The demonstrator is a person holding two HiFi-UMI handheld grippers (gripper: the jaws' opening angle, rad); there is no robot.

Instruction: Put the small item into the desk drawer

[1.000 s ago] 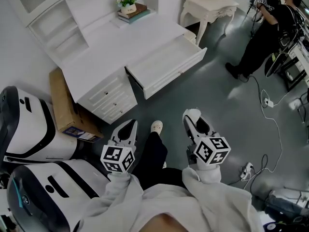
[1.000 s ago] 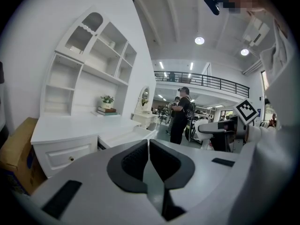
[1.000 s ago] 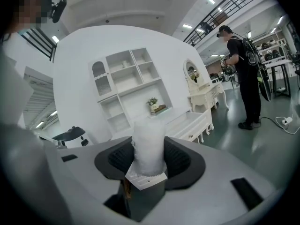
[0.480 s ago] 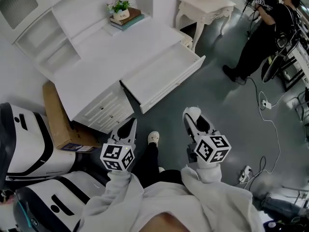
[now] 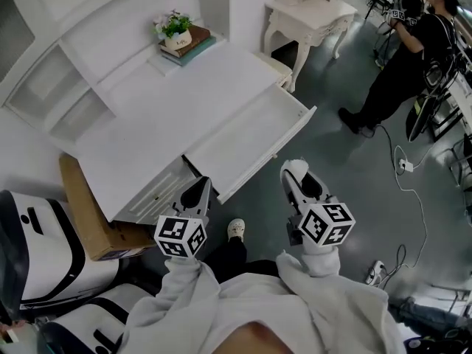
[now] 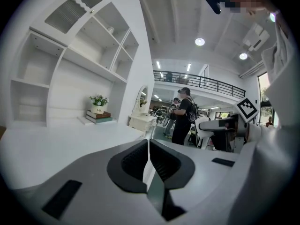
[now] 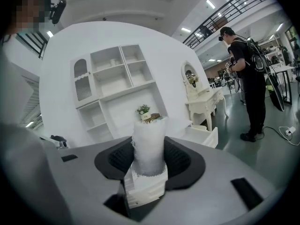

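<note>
Clamping a white small item (image 7: 149,146) in the right gripper (image 5: 297,177), left gripper (image 6: 148,146) pressed together on nothing, near the open desk drawer (image 5: 247,140); plant pot (image 5: 177,41) print too small to read.

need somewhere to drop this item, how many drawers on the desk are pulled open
1. The wide drawer at the front of the desk is pulled out. The small side drawers beside it look shut, but they are partly hidden.

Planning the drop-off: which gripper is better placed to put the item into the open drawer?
Right: the right gripper is shut on the white item, with the drawer open ahead; the left gripper is shut, empty.
</note>
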